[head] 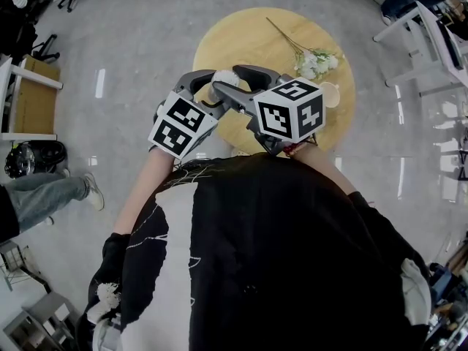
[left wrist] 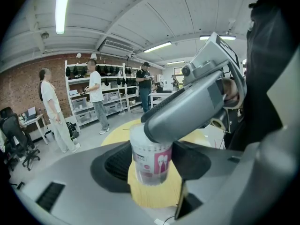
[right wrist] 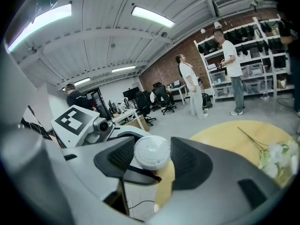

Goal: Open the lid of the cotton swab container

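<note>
In the left gripper view a clear cotton swab container (left wrist: 151, 162) with a pink label stands upright between the jaws of my left gripper (left wrist: 151, 165), and both pads press on its sides. The right gripper's grey jaw (left wrist: 187, 108) lies across its top and hides the lid there. The right gripper view shows the white ribbed lid (right wrist: 151, 151) from above, clamped between the pads of my right gripper (right wrist: 152, 157). Whether the lid has come off the container I cannot tell. From the head view both grippers meet at the lid (head: 224, 76) above the near edge of the table.
The round wooden table (head: 248, 39) carries a sprig of white flowers (head: 314, 63) and a small beige roll (head: 330, 93) on its right side. A person's legs (head: 44, 196) are at the left; white furniture (head: 428, 28) stands at the far right. People stand by shelves (left wrist: 96, 100) behind.
</note>
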